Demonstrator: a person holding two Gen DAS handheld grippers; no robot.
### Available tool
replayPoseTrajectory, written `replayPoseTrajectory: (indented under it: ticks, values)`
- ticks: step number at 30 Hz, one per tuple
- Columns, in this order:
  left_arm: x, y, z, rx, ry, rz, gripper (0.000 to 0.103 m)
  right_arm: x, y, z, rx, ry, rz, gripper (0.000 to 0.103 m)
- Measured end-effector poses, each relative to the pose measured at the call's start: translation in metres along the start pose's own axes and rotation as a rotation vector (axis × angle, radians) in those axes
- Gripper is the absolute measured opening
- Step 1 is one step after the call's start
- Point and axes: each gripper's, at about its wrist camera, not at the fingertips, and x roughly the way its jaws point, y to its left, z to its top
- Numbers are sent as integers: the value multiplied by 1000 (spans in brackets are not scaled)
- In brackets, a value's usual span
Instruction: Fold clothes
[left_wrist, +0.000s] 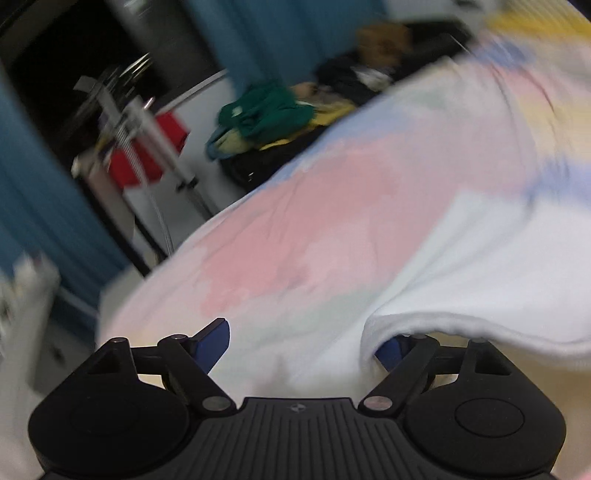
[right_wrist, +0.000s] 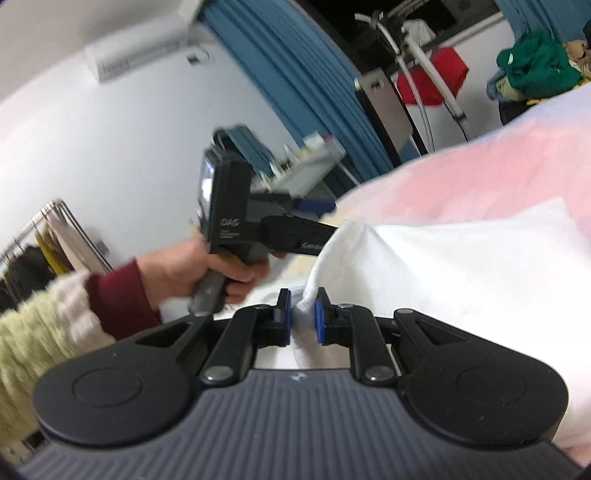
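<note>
1. Right gripper (right_wrist: 302, 317): blue pads squeezed tight on a bunched edge of the soft white cloth garment (right_wrist: 461, 280).
2. White garment lies on the bed cover w/ pink, blue & yellow patches (left_wrist: 295, 229), just in front of both tools.
3. Left gripper (left_wrist: 299, 345): jaws wide apart, not gripping. A fold of the white garment droops over its right blue pad.
4. Left hand (right_wrist: 199, 269), dark red cuff, holds that tool's handle.
5. Pile of green & yellow clothes (left_wrist: 266, 114) sits far back.
</note>
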Motion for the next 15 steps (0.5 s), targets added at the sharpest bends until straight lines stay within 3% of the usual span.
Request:
replayPoseTrajectory:
  ticks: [3,6,11,15]
  values:
    - [7,-6,-14,93,36,42,85,12,3,-4,-6,45,-36,15]
    - [4,6,-30,26,21,47,83,21,5,-5,-8,94,-58,15]
    - [-15,14,-53,-107,-78,-82,83,20,16,-8,-36,135,-84,15]
    - [-11,2,-55,-145,-88,-150,83,20,28,-13,-130,183,-160,16]
